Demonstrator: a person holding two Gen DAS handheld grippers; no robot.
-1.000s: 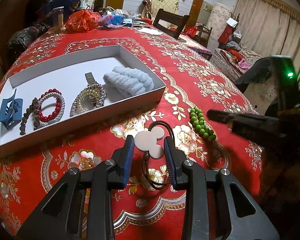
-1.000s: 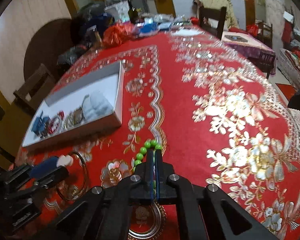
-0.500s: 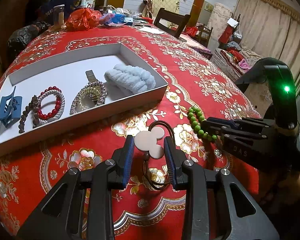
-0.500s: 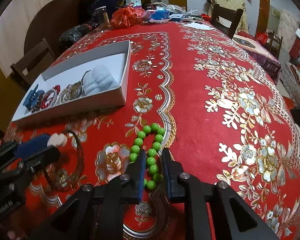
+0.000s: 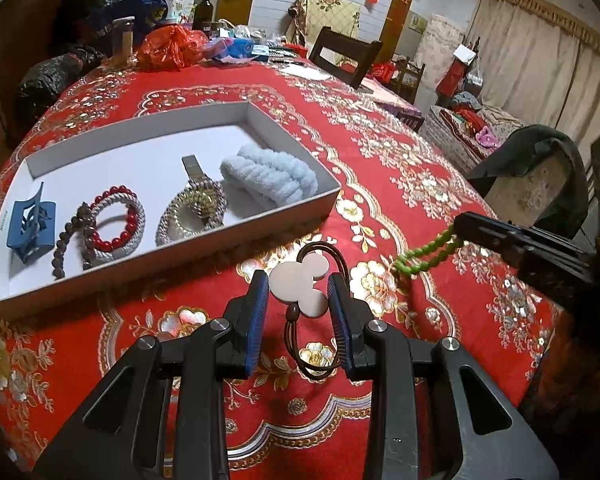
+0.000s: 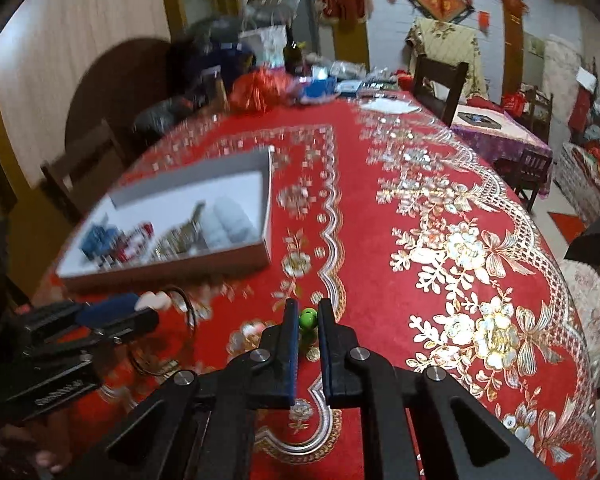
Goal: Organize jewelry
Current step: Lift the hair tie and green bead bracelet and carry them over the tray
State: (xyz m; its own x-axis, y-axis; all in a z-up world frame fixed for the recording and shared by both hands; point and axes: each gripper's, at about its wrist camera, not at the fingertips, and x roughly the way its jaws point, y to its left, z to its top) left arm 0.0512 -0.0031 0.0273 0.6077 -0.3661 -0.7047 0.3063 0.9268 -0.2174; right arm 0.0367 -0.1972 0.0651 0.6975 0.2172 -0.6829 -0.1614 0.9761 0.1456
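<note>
the left tool (image 5: 298, 294) has its blue-padded fingers (image 5: 256, 312) spread on either side of a pale pink mouse-head charm on a dark brown elastic hair tie (image 5: 300, 284), which lies on the bench (image 5: 380, 184) under a red cloth with gold and silver flowers; the pads stand beside the charm, and the loop of the tie runs out past the fingertips and back under them. whether either pad touches the charm cannot be told. the right tool (image 6: 308, 320) is pinching a string of bright green round beads (image 6: 308, 319): in its own view a green bead sits squeezed between the narrow gap of its fingers, and in the left wrist view the green strand (image 5: 428, 254) hangs stretched from the tip of the right tool (image 5: 460, 226) down toward the cloth, its lower end near a gold flower. behind the hair tie sits a shallow white cardboard tray (image 5: 296, 148), its near wall just beyond the charm. inside it, from left to right, lie a blue plastic claw clip (image 5: 30, 226), a strand of dull brown beads (image 5: 70, 240), a red bead bracelet inside a white braided ring (image 5: 118, 226), a silver mesh watch curled on itself (image 5: 196, 206) and a fluffy pale blue hair scrunchie (image 5: 270, 176). the right wrist view is blurred, so the tray's contents there are only smears of colour.
</note>
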